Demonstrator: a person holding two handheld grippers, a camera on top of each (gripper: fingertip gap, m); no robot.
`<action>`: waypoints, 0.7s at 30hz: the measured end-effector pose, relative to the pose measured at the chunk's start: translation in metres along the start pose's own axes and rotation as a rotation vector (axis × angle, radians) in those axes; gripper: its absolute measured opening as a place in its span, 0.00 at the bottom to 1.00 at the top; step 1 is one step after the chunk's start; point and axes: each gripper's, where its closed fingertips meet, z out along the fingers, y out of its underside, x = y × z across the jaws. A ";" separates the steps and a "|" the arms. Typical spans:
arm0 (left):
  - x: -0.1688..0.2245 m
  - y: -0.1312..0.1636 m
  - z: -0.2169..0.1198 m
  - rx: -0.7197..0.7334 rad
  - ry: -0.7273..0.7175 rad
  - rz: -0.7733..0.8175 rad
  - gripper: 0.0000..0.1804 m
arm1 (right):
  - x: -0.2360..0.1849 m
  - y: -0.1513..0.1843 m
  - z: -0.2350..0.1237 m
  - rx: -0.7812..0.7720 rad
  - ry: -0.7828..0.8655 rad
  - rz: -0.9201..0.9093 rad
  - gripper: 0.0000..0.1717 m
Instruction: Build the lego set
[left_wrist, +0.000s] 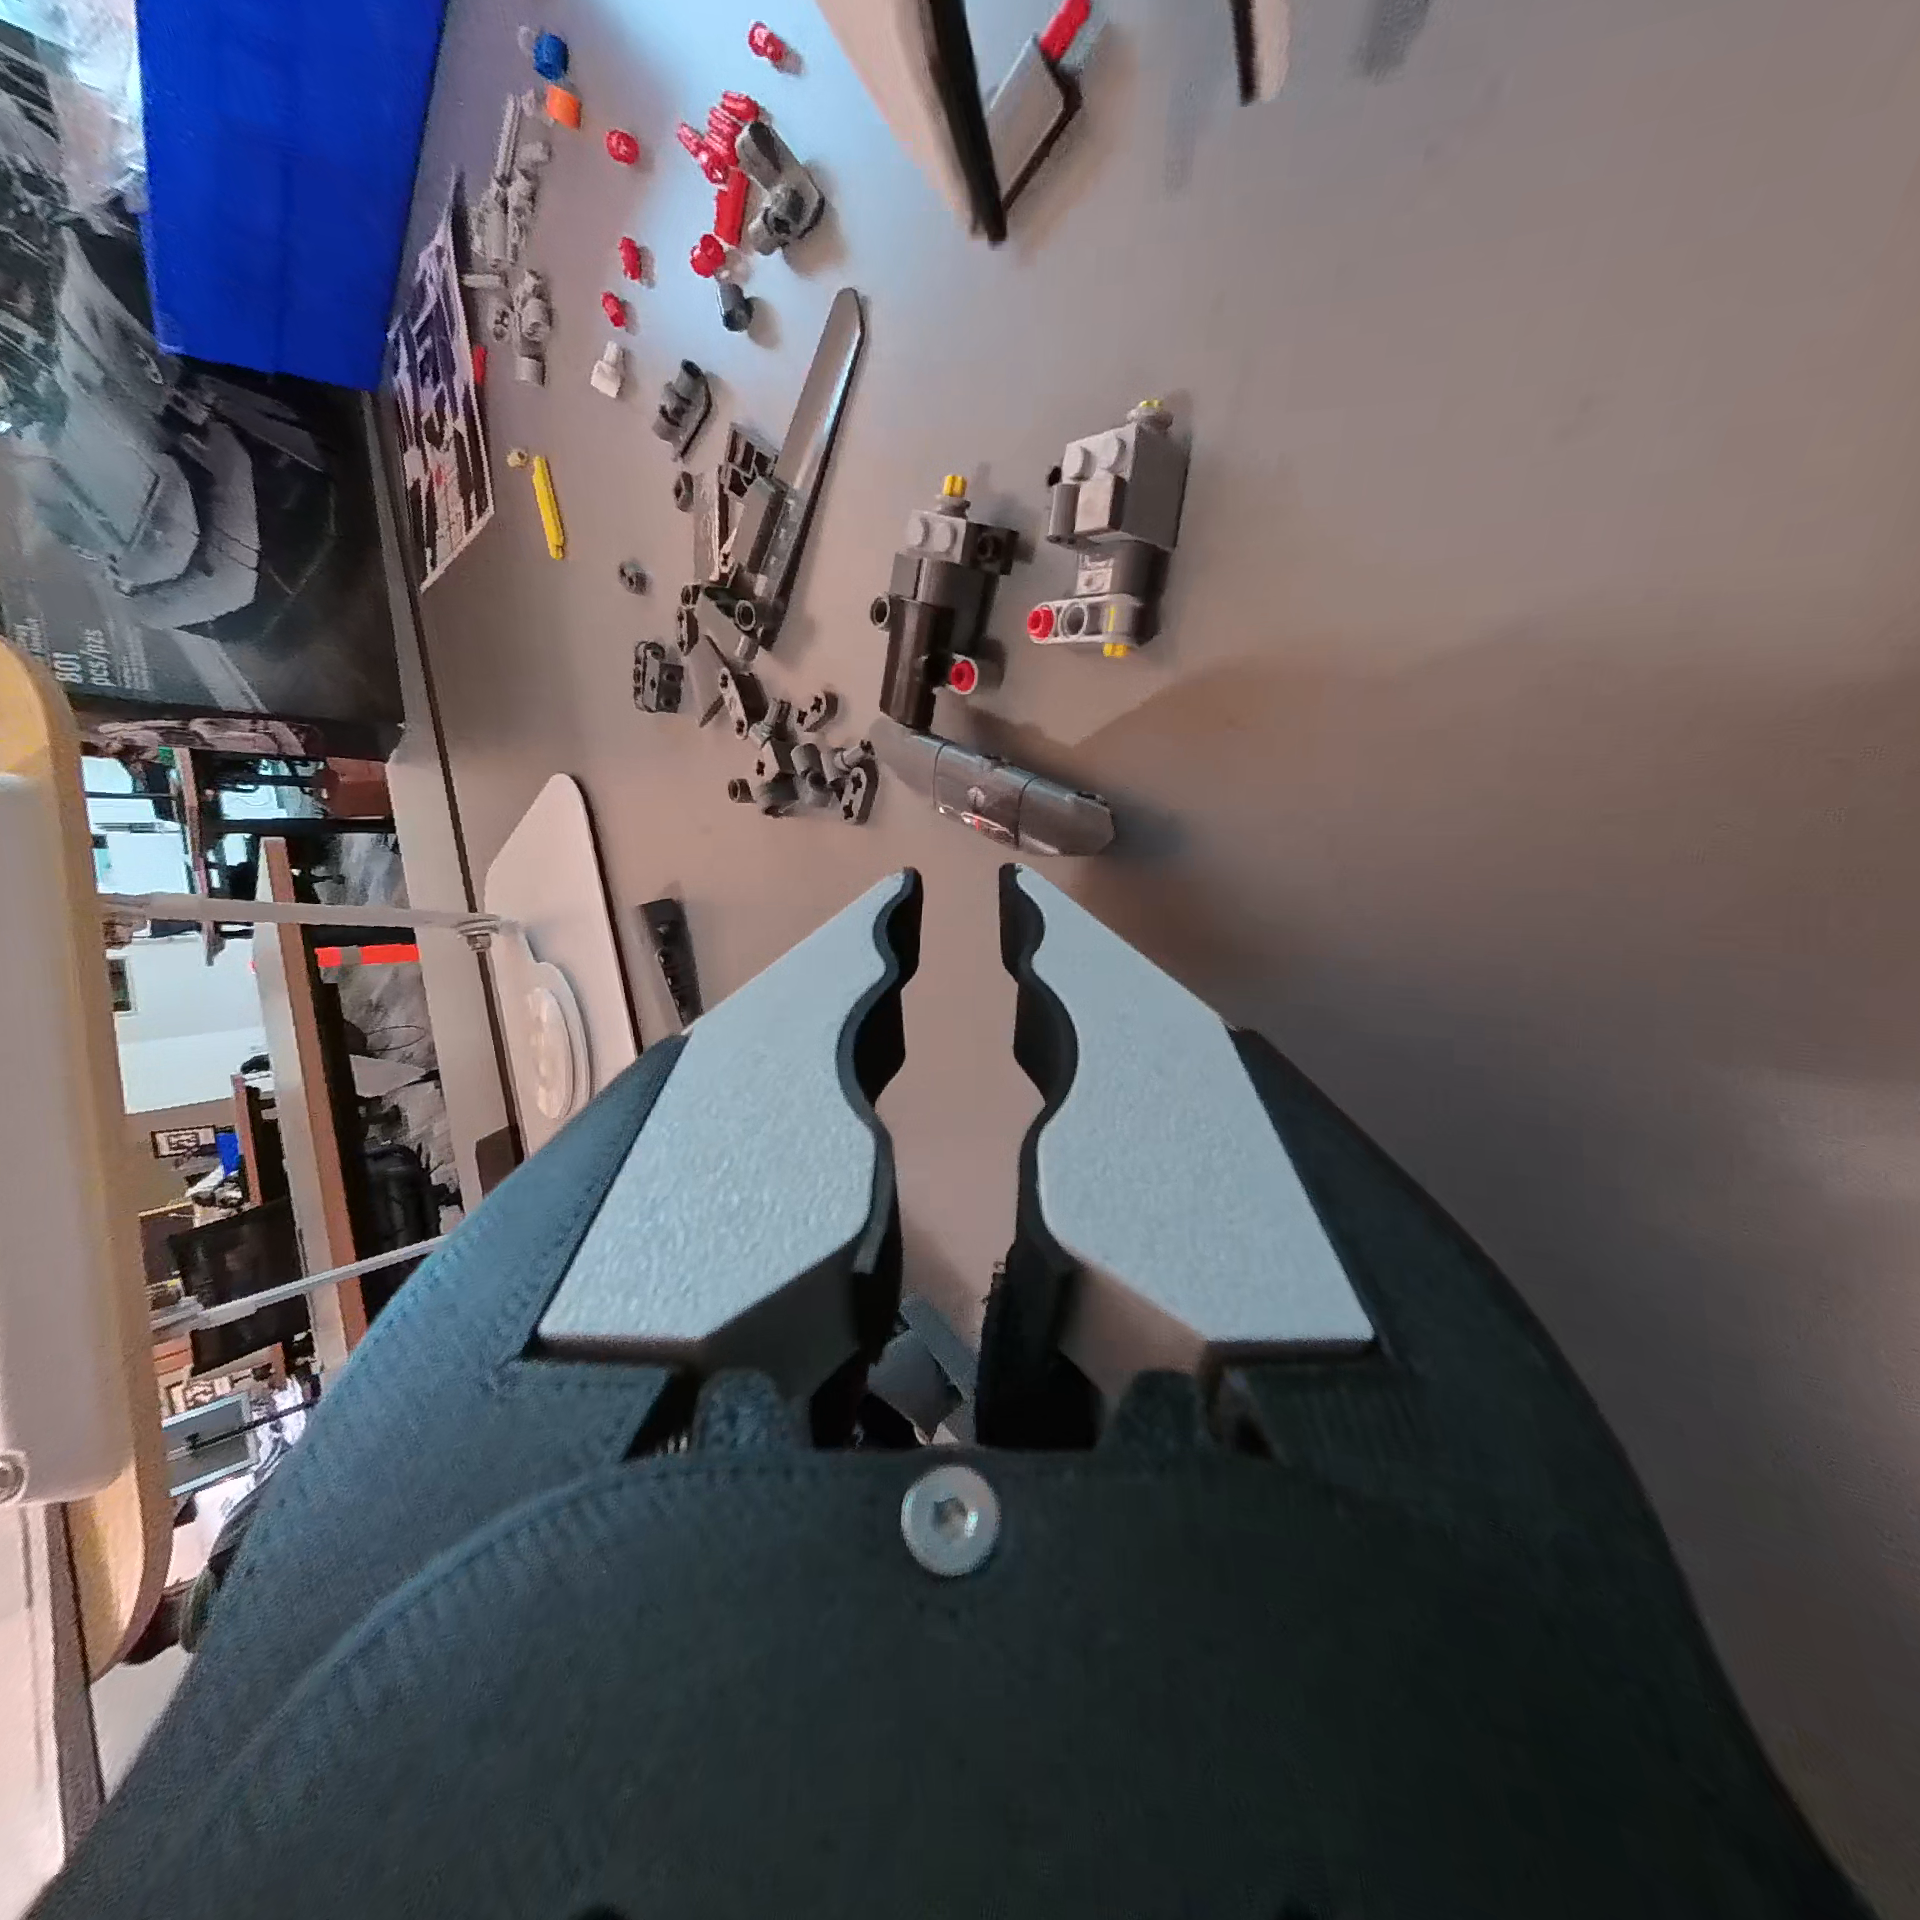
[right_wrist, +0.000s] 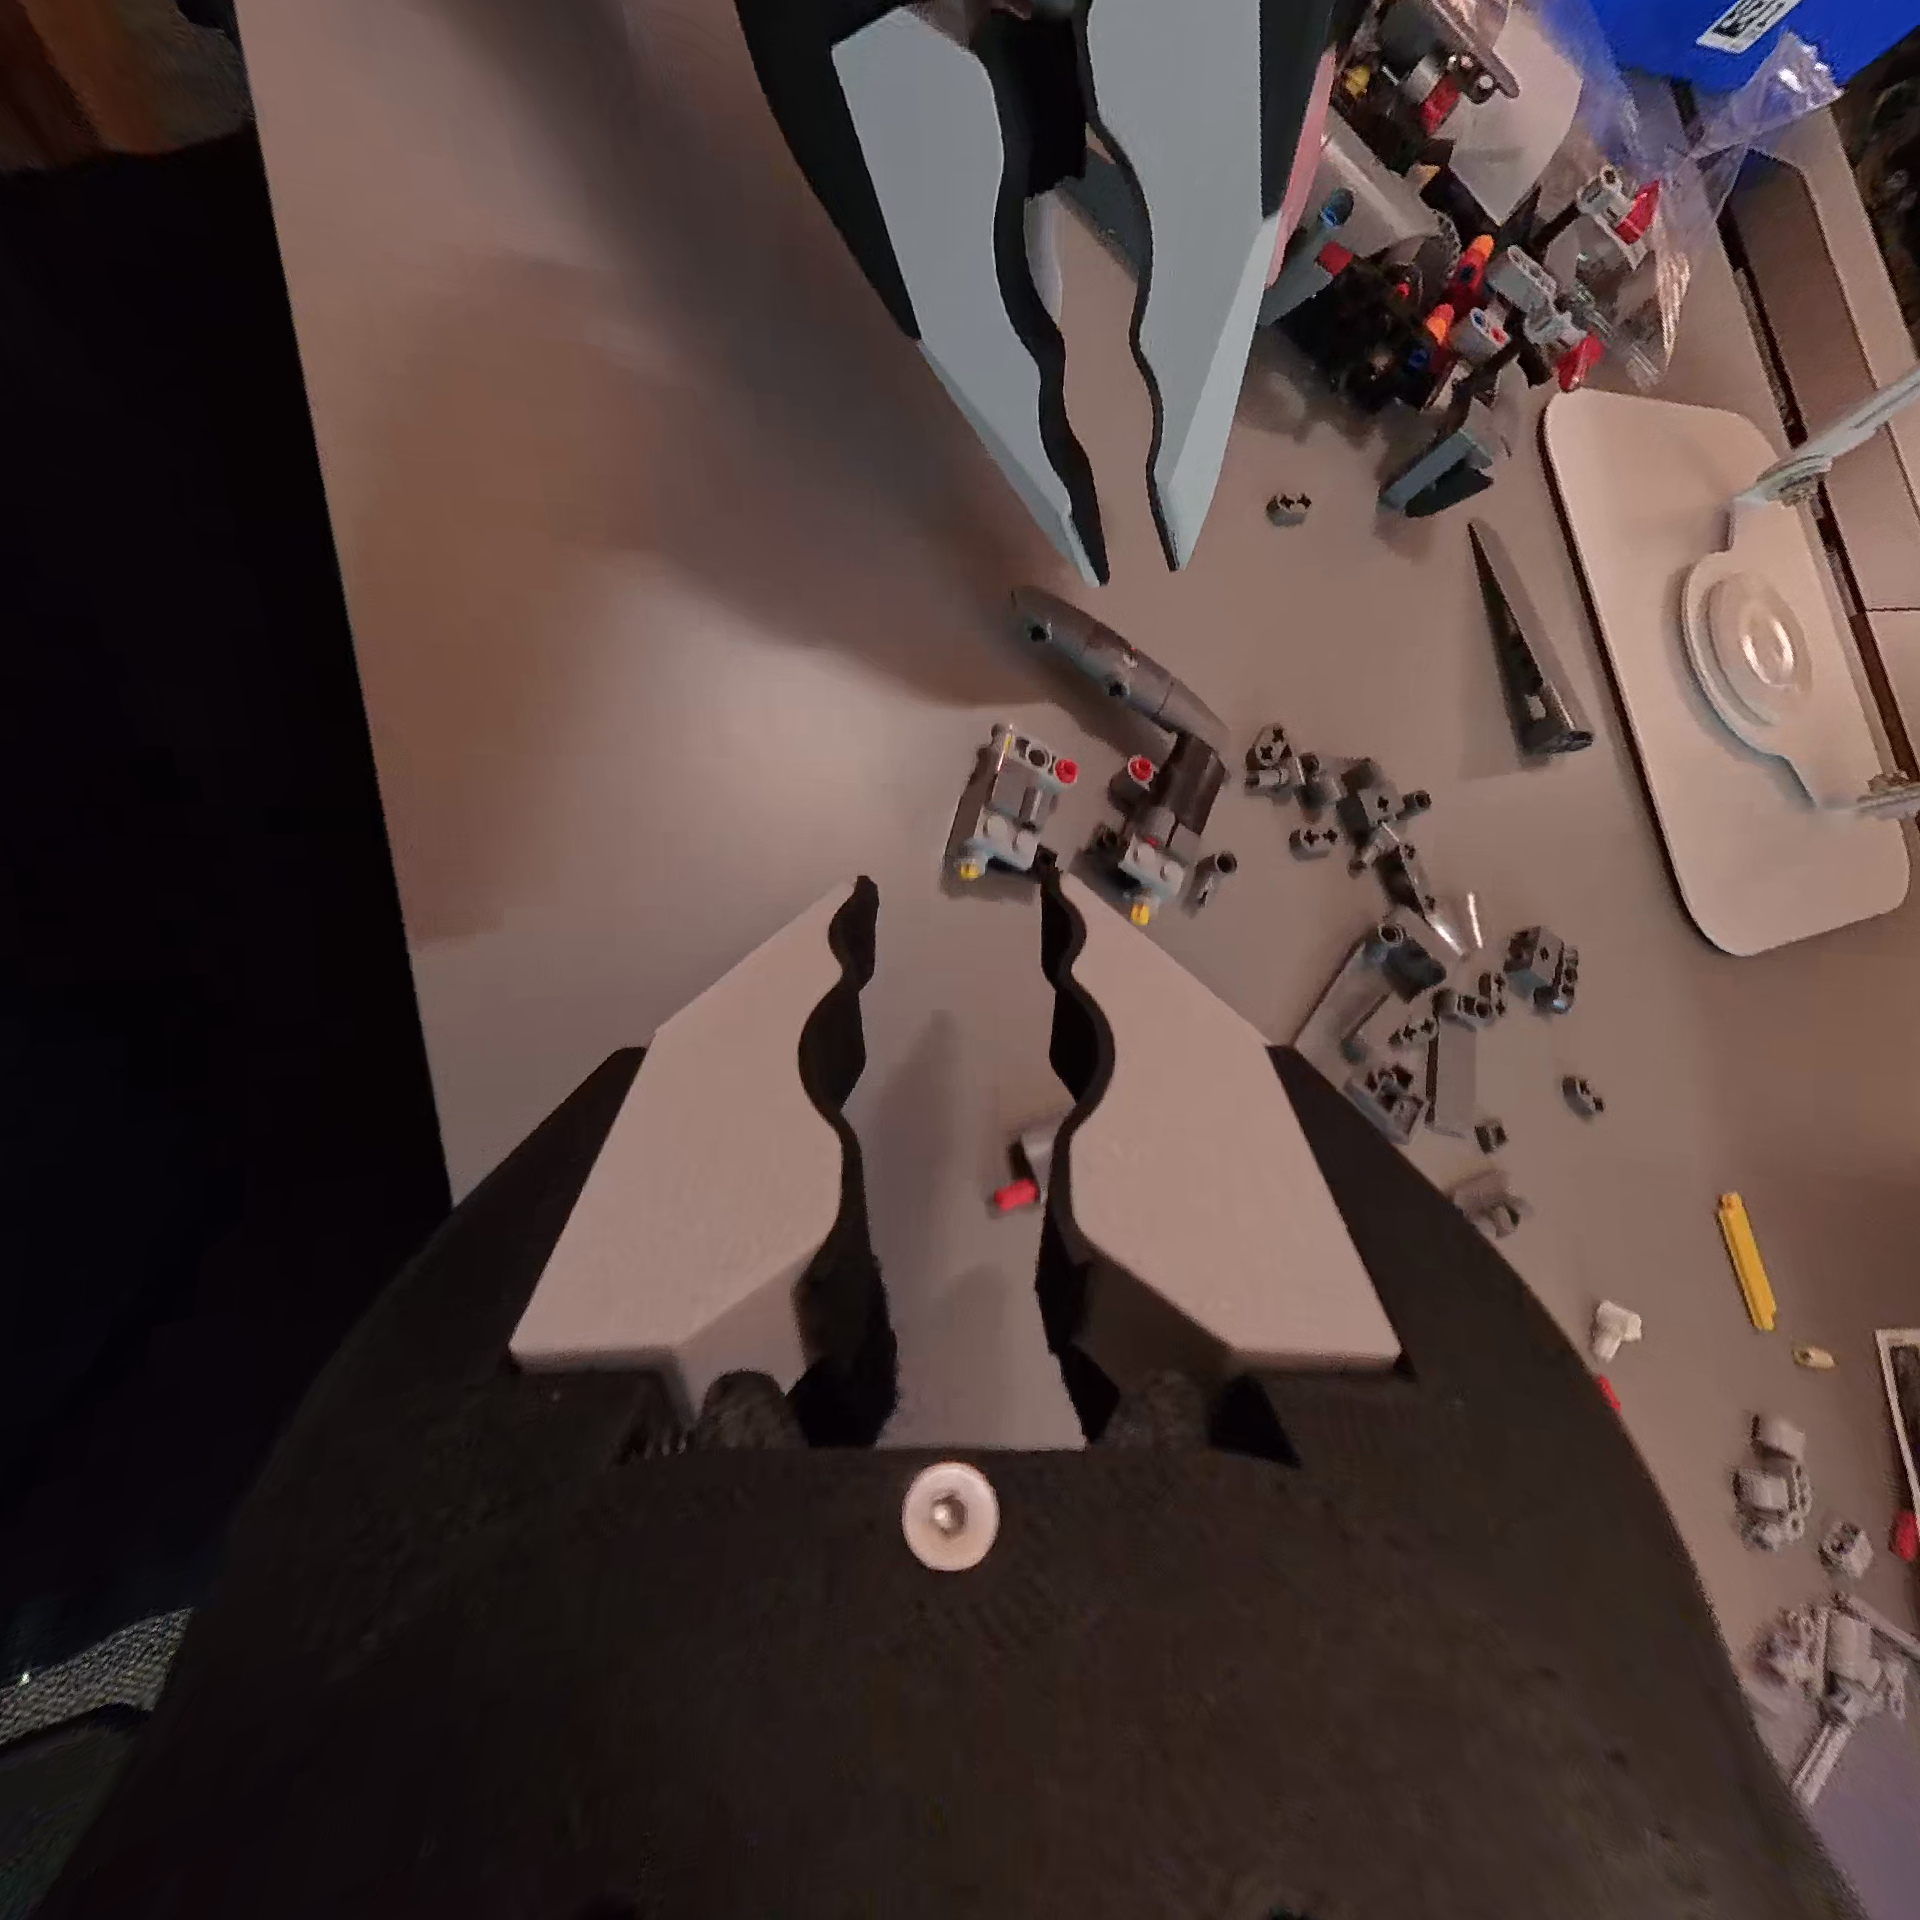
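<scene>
Grey tabletop (left_wrist: 1455, 520) carries sorted toy building-brick parts, loose pieces at 11 o'clock, kept within reach. Left gripper (left_wrist: 959, 883) hovers with jaws apart and nothing between them; nearest, at 12 o'clock, lies a dark grey tapered brick assembly (left_wrist: 997, 795). Right gripper (right_wrist: 951, 883), likewise parted and empty, sits just beside a grey block with red and yellow pins (right_wrist: 1008, 810).
</scene>
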 end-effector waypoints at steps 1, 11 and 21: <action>0.000 0.001 0.000 -0.002 0.002 -0.001 0.07 | 0.001 -0.002 0.004 -0.007 -0.007 -0.003 0.17; 0.000 0.007 -0.003 -0.012 0.002 -0.005 0.08 | 0.008 -0.002 0.037 -0.053 -0.103 0.033 0.16; 0.001 0.006 -0.002 -0.010 0.008 -0.003 0.08 | -0.007 0.011 0.021 -0.123 -0.107 0.030 0.09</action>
